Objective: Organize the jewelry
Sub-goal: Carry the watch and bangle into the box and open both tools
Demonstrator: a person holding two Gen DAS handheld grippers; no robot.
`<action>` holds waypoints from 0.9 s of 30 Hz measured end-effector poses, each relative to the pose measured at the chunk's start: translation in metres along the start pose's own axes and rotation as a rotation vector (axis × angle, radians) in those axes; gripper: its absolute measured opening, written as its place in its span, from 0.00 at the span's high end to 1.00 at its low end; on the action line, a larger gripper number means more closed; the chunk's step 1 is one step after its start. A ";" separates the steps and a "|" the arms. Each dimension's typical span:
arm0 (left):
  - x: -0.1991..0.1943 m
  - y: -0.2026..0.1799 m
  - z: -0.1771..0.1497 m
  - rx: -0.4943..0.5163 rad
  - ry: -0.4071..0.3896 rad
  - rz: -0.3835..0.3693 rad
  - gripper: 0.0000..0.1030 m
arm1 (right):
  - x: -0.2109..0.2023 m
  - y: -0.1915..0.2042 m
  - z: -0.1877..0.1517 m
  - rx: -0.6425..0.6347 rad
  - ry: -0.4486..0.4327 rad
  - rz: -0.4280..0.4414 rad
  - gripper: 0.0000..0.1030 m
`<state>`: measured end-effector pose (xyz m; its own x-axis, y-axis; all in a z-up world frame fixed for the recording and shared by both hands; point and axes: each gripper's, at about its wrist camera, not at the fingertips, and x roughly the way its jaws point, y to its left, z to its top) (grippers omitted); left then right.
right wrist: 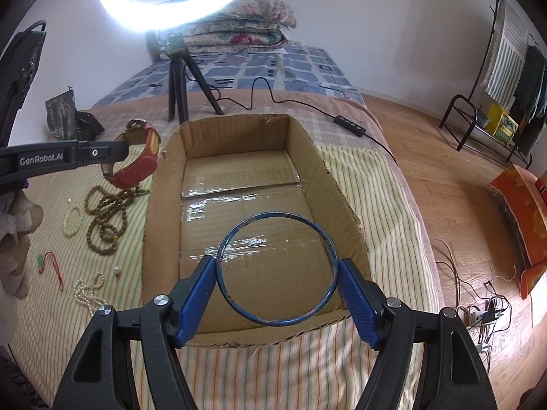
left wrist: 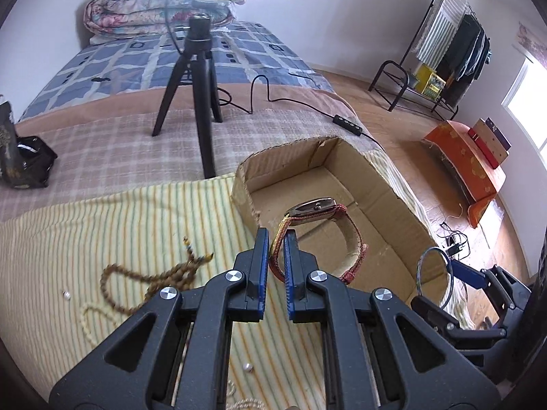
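Nearest in the right wrist view, the right tongs (right wrist: 277, 294) are clamped across a blue bangle (right wrist: 277, 268), one pad on each side of the ring, which lies roughly flat and points forward. The bangle hangs directly over the near half of the open cardboard box (right wrist: 336, 184), above the taped floor and inside the line of the near wall, so a release here would probably drop it in. In the left wrist view, the left tongs (left wrist: 275, 244) are closed on the strap of a red-banded watch (left wrist: 316, 205), pinching the band edge-on so the loop stands ahead of the pads with the case uppermost. The right wrist view places the watch left of the box's left wall, just outside it; the coming move for this hand is, I judge, a short carry to its right over that wall. The right hand is therefore nearer to depositing. Beyond the watch, on the striped cloth (right wrist: 369, 184) covering the bed, lie a tangle of brown prayer beads (right wrist: 104, 218), a pearl strand (right wrist: 87, 295) and a red cord (right wrist: 56, 270), all left of the box and well apart from both tongs. Farther back stands a black tripod (right wrist: 179, 82).
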<state>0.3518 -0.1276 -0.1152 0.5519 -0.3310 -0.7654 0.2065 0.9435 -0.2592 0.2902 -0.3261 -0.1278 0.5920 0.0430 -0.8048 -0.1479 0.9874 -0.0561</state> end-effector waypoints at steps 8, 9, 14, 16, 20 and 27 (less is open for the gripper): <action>0.035 -0.009 0.018 0.000 0.022 0.002 0.94 | 0.014 -0.008 0.001 0.023 0.009 0.009 0.28; 0.038 -0.010 0.019 -0.001 0.024 0.003 0.94 | 0.015 -0.008 0.001 0.024 0.011 0.010 0.28; 0.048 -0.016 0.021 0.010 0.027 0.008 0.94 | 0.022 -0.007 0.001 0.020 0.018 0.013 0.28; 0.048 -0.017 0.021 0.010 0.023 0.009 0.94 | 0.023 -0.007 0.002 0.021 0.018 0.017 0.28; 0.049 -0.017 0.022 0.004 0.024 -0.012 0.92 | 0.023 -0.005 0.003 0.023 0.012 0.024 0.28; 0.035 -0.020 0.026 0.006 -0.028 -0.004 0.47 | 0.020 0.002 0.002 0.003 -0.004 0.009 0.14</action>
<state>0.3874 -0.1583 -0.1215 0.5733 -0.3352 -0.7476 0.2137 0.9421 -0.2585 0.3038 -0.3233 -0.1427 0.5935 0.0522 -0.8032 -0.1507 0.9875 -0.0471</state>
